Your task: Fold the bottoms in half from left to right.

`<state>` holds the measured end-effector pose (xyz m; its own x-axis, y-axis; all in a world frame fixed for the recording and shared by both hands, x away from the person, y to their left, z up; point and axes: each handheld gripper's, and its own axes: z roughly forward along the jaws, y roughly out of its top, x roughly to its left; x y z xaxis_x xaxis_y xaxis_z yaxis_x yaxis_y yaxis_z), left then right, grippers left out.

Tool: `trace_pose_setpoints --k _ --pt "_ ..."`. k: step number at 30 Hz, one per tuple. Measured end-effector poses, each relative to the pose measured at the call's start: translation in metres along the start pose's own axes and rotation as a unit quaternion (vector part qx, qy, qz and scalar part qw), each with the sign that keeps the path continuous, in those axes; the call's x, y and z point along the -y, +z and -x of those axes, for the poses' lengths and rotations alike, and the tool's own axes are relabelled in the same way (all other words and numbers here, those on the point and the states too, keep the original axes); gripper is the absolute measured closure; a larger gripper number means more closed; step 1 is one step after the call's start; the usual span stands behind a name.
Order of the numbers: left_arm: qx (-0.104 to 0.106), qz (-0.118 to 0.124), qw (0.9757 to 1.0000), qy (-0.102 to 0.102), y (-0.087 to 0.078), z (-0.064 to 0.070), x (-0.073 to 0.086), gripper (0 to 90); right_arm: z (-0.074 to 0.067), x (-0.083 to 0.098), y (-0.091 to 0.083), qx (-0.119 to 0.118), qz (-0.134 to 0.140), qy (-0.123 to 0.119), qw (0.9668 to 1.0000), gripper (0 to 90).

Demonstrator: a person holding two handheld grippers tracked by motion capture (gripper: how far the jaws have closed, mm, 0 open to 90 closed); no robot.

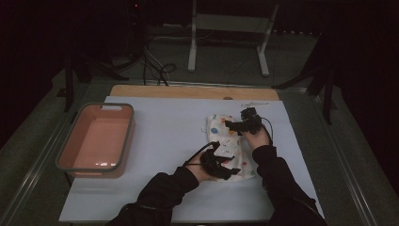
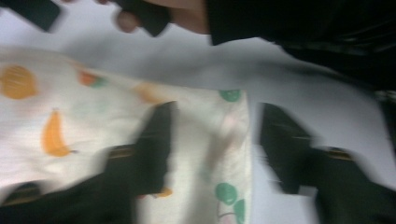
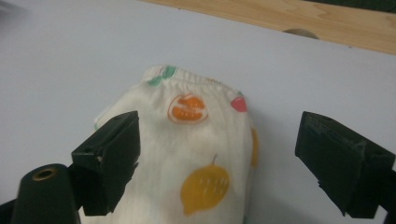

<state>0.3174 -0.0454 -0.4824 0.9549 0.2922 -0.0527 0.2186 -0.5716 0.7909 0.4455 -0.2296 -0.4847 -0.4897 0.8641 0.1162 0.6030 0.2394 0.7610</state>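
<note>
A small white cloth (image 1: 230,141) printed with coloured fruit lies on the white sheet (image 1: 160,136), right of the middle. My left gripper (image 1: 230,168) is at its near end. In the left gripper view, that gripper (image 2: 217,109) is open, with one jaw over the cloth (image 2: 93,126) and the other over the bare sheet, so the hemmed edge lies between them. My right gripper (image 1: 231,126) is at the far end. In the right gripper view, it (image 3: 219,123) stands wide open above the cloth (image 3: 196,140), and neither pad touches it.
A salmon bin (image 1: 66,150) with a grey rim sits at the left side of the sheet. A wooden strip (image 1: 188,92) runs along the far edge of the table. A white metal stand (image 1: 193,42) is on the floor behind.
</note>
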Motion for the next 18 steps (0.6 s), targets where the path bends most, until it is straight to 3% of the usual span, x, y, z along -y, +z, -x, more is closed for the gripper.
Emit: trace_pose_setpoints --k 2,7,10,15,18 --pt "-0.003 -0.002 1.0000 -0.004 -0.003 -0.002 0.001 29.4 0.001 0.003 -0.005 -0.002 0.003 -0.001 1.0000 14.2" --pt "0.000 0.014 0.9998 -0.015 -0.016 -0.003 0.002 21.4 0.000 0.011 -0.015 -0.015 0.006 -0.004 0.9999 13.8" --pt "0.004 0.010 0.9999 -0.003 -0.021 -0.004 0.007 16.0 -0.002 0.017 -0.021 -0.020 0.014 -0.010 0.9996 13.7" --pt "0.000 0.009 0.9999 -0.010 -0.028 -0.005 0.015 4.0 -0.009 0.028 -0.031 -0.031 0.018 -0.032 0.9989 13.6" --pt "0.001 0.013 0.9998 -0.015 -0.032 -0.005 0.019 3.0 -0.013 0.033 -0.035 -0.040 0.016 -0.034 0.9985 13.5"
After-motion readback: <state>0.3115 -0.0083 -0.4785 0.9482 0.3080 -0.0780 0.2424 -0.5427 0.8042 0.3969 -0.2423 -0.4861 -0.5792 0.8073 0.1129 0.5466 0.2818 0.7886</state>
